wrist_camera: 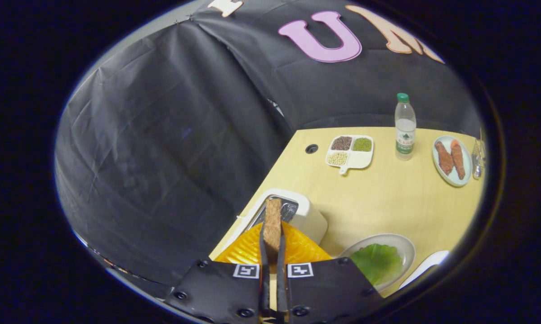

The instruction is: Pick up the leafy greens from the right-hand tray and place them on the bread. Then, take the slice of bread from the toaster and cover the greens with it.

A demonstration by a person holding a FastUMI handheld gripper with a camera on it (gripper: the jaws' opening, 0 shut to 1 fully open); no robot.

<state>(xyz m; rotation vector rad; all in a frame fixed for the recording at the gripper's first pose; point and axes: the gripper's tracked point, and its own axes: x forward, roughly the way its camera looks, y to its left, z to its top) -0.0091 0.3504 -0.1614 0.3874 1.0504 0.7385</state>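
Gripper (273,240) clamps bread slice (273,220); its base seemingly hidden.

One toaster (297,211), one bottle (405,128), two plates (405,249).

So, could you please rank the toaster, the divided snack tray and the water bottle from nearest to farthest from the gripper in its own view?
The gripper is shut on the bread slice.
1. Toaster: just ahead of the fingers.
2. Divided snack tray: well beyond, mid-table.
3. Water bottle: farthest, right of that tray by the wall.
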